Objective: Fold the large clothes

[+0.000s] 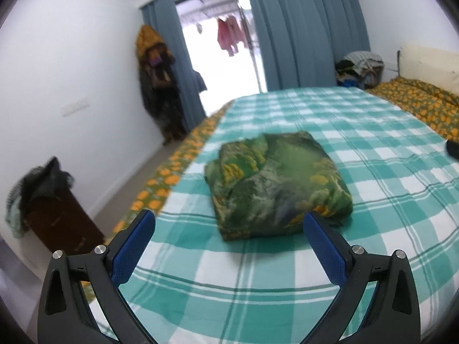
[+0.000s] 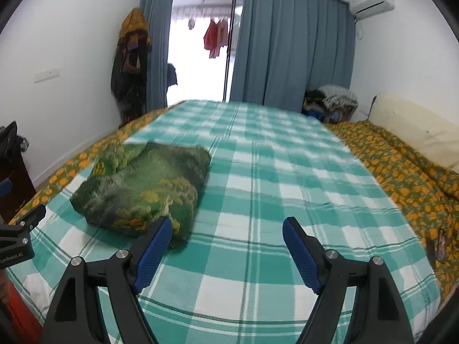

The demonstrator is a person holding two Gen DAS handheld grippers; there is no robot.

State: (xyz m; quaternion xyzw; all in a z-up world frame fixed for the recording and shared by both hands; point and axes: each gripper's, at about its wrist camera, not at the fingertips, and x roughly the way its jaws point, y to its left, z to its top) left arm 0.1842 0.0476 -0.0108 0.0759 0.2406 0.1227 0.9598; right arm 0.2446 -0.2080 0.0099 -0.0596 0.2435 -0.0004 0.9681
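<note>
Green patterned garment [image 1: 276, 185]: lying folded into a compact bundle on the checked bed [image 1: 373, 200].
Left tool [image 1: 229, 223] and right tool [image 2: 226, 229] hovering wide, holding nothing; folding appearing finished.

folded green garment [image 2: 143, 186] on checked bedsheet [image 2: 272, 186], right gripper [image 2: 226, 226] jaws apart, empty

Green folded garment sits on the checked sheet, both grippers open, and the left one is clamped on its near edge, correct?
Not quite. The left gripper holds nothing: its jaws stand wide apart above the checked sheet, short of the green folded garment, as the left wrist view shows. The right gripper is open too, and the garment does lie folded on the sheet.
</note>
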